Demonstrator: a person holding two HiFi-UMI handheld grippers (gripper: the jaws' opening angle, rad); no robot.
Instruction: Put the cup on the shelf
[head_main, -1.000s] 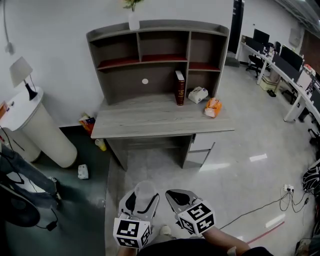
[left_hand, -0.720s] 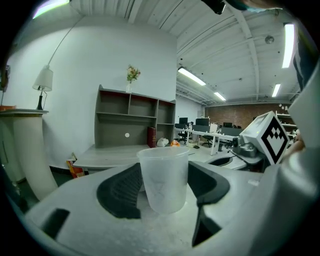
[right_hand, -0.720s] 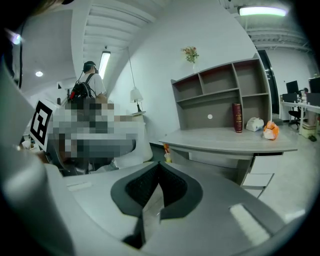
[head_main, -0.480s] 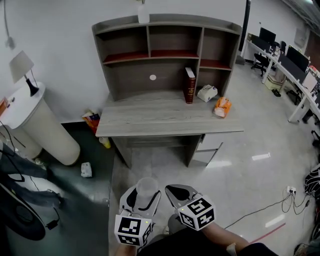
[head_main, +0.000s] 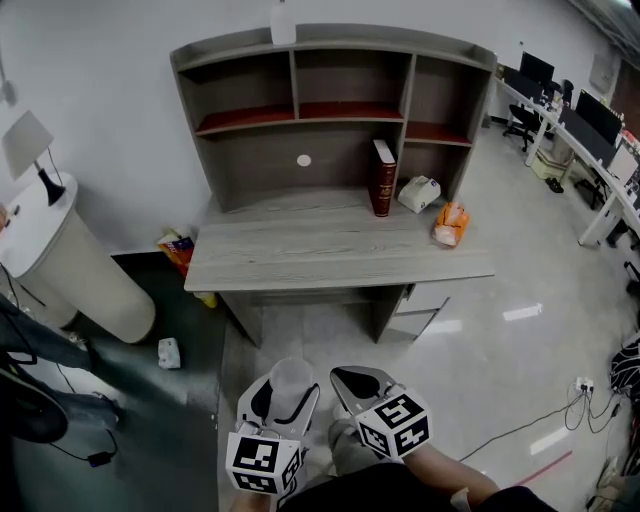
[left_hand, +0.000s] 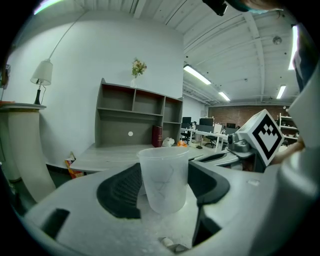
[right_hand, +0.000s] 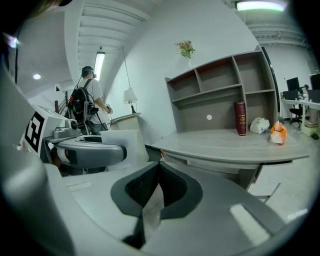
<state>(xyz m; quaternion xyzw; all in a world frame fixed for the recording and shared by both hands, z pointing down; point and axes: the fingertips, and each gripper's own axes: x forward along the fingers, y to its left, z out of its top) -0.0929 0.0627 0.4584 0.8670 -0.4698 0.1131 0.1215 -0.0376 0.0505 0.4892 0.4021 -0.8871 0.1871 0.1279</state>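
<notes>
Because the shelf (head_main: 338, 111) stands well ahead, your left gripper (head_main: 288, 392) clamps the cup (left_hand: 163, 176) upright between part-open jaws, ready for level placement; your right gripper (right_hand: 158, 186) is closed on nothing.

grey wood desk (head_main: 300, 250) on a pale glossy floor (head_main: 480, 340), shelf hutch (head_main: 340, 150) standing along its back edge, red lining on the upper shelf boards. white vase (head_main: 283, 22) on the hutch top. desktop: dark red book (head_main: 384, 178) upright by a hutch divider, white pack (head_main: 419, 194) just right of it, orange bag (head_main: 451, 224) near the right edge. floor left of the desk: small white packet (head_main: 168, 351), colourful bag (head_main: 178, 248) by the wall.
</notes>
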